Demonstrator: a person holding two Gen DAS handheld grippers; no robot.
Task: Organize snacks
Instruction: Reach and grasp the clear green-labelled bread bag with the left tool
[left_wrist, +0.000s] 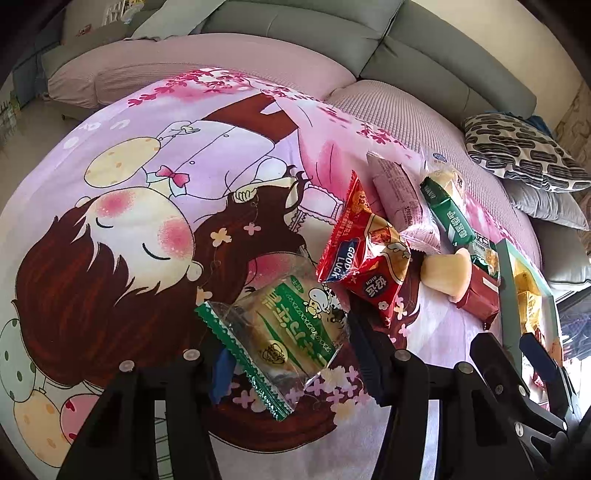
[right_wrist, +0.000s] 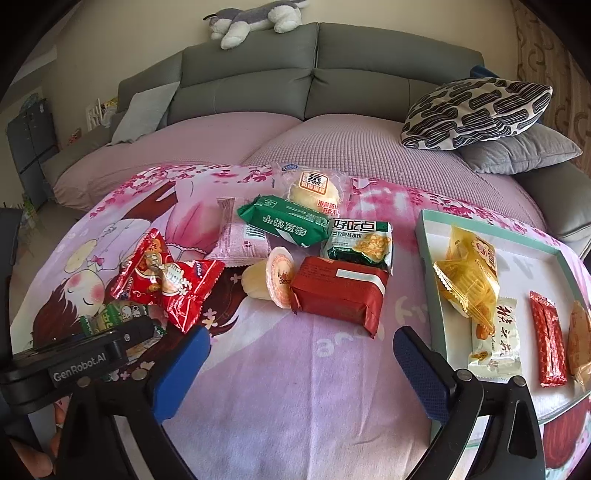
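On the cartoon-print blanket (left_wrist: 110, 221) over the sofa, the left gripper (left_wrist: 291, 354) had its jaws pinched on a clear, green-edged snack packet (left_wrist: 280, 339), one blue pad at each side of the wrapper. Just beyond lay a red packet (left_wrist: 365, 258). The right gripper (right_wrist: 299, 365) hung over bare blanket, jaws spread, nothing between them. Ahead of it sat a loose cluster: dark red pack (right_wrist: 340, 291), jelly cup (right_wrist: 277, 277), green biscuit pack (right_wrist: 284, 219), bun (right_wrist: 314, 192). The teal-rimmed tray (right_wrist: 424, 236) to the right held a yellow packet (right_wrist: 467, 277) and a red stick (right_wrist: 548, 336).
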